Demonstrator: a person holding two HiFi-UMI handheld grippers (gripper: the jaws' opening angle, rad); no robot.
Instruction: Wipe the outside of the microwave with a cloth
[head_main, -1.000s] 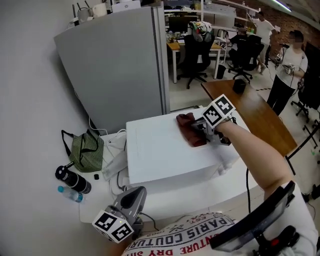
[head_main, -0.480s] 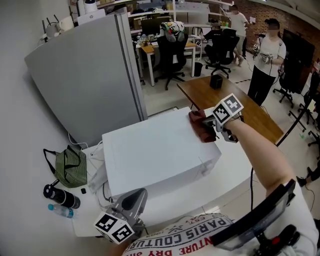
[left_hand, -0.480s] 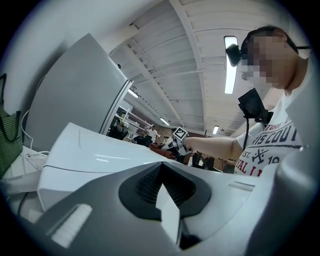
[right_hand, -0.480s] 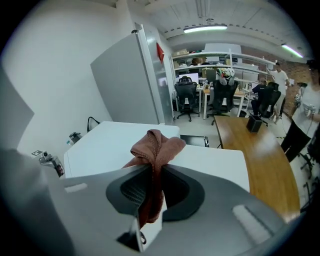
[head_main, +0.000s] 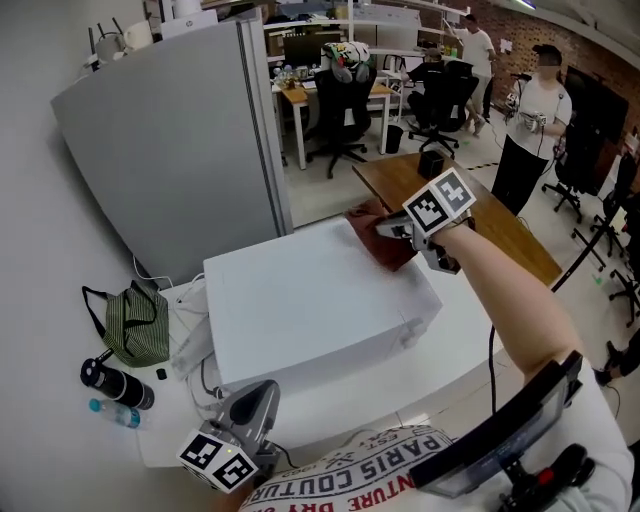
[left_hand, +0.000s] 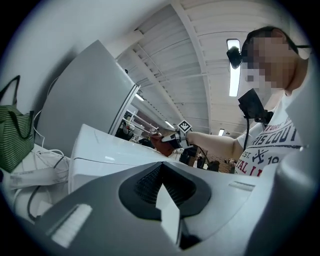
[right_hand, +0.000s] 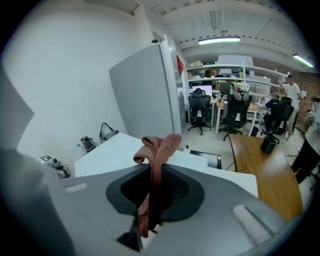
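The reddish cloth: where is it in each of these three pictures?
Head view: cloth at the microwave's far right corner, held by the right gripper.
Left gripper view: cloth, small, near centre, beyond the microwave's top.
Right gripper view: cloth at centre, clamped between the jaws.
Shared landmark: the white microwave.

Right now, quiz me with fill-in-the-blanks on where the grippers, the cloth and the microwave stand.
1. The right gripper is ___ on the reddish-brown cloth.
2. The cloth is at the ___ right corner of the microwave's top.
3. The left gripper has its jaws together with ___ between them.
4. The green striped bag lies to the ___ of the microwave.

Missing words: shut; far; nothing; left
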